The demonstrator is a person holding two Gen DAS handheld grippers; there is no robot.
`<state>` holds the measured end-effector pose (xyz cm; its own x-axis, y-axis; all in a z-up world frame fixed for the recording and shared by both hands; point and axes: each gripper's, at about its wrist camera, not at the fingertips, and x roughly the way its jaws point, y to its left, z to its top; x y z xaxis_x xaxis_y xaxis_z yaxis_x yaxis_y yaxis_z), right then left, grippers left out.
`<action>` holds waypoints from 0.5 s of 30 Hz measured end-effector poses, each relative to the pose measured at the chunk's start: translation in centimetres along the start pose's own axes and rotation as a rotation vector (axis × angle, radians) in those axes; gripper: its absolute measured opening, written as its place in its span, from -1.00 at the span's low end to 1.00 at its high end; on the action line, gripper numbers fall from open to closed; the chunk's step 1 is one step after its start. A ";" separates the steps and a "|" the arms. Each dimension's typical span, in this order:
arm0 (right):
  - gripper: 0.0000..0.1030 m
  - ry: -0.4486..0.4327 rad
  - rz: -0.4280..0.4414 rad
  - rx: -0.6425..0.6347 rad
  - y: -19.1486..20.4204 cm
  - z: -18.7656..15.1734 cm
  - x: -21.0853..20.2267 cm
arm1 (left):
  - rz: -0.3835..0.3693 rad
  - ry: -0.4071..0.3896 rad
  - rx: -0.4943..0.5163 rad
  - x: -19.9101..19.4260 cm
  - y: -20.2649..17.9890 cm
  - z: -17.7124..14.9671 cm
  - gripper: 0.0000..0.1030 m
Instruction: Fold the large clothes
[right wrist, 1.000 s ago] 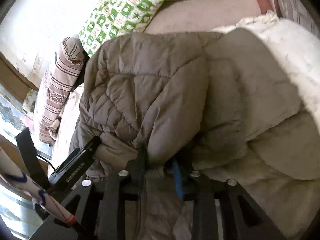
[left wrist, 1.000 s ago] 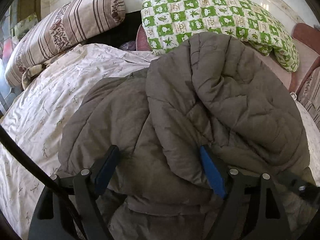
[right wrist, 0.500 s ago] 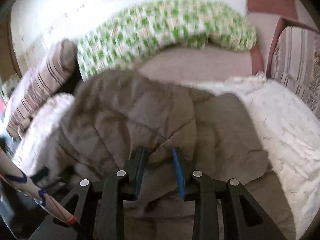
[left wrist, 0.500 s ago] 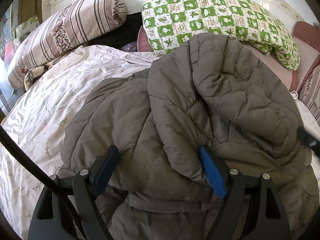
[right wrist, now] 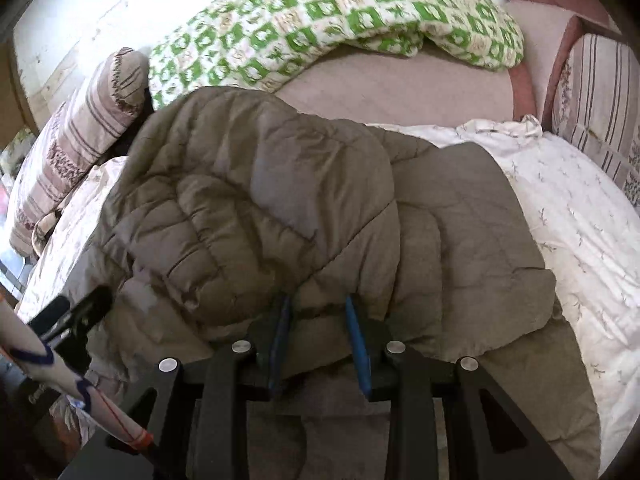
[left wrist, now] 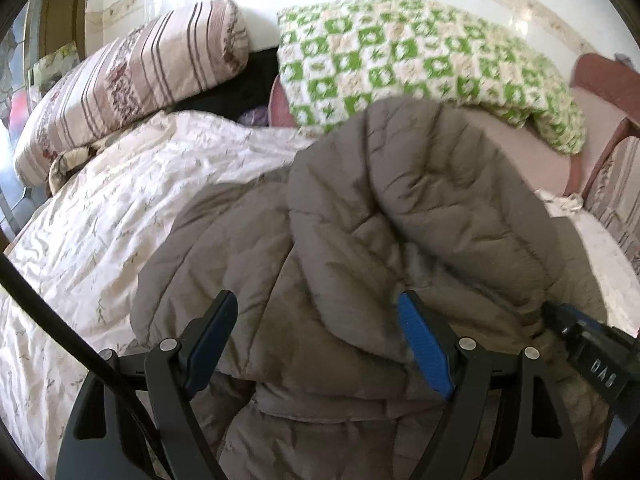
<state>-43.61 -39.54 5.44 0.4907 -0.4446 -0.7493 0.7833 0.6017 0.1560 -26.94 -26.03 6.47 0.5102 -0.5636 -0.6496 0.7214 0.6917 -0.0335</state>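
A grey-brown quilted puffer jacket (left wrist: pixel 400 208) lies bunched on the bed, one part folded over the rest; it also fills the middle of the right wrist view (right wrist: pixel 260 208). My left gripper (left wrist: pixel 316 340) is open, its blue pads wide apart above the jacket's near edge, holding nothing. My right gripper (right wrist: pixel 318 336) stands partly open with a fold of the jacket's near edge between its pads. The right gripper's tip shows at the right of the left wrist view (left wrist: pixel 580 344).
A white floral bedspread (left wrist: pixel 120 208) covers the bed. A striped bolster pillow (left wrist: pixel 132 76) and a green-and-white checked quilt (left wrist: pixel 420 64) lie at the far side. A reddish sofa arm and striped cushion (right wrist: pixel 592 92) stand at the right.
The right gripper swung to face the jacket squarely and its jaws widened from pinched on the fabric to partly open. The left gripper stayed open and drew back slightly.
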 end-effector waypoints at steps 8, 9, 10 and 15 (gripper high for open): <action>-0.26 -0.010 0.029 -0.055 1.7 -0.3 -0.7 | -0.007 0.028 0.079 0.9 -1.9 -0.2 0.58; -0.26 0.002 0.023 -0.060 1.7 -0.4 -0.2 | -0.008 0.042 0.072 1.2 -1.8 -0.3 0.58; -0.26 0.020 0.020 -0.063 1.7 -0.6 0.4 | -0.010 0.053 0.065 1.4 -1.7 -0.3 0.58; -0.24 0.054 0.041 -0.036 1.1 -0.9 1.6 | 0.008 0.070 0.082 1.9 -2.0 -0.6 0.59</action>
<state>-42.31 -39.02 3.78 0.4997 -0.3837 -0.7766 0.7486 0.6423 0.1644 -27.74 -28.21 4.85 0.4843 -0.5236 -0.7009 0.7549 0.6551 0.0322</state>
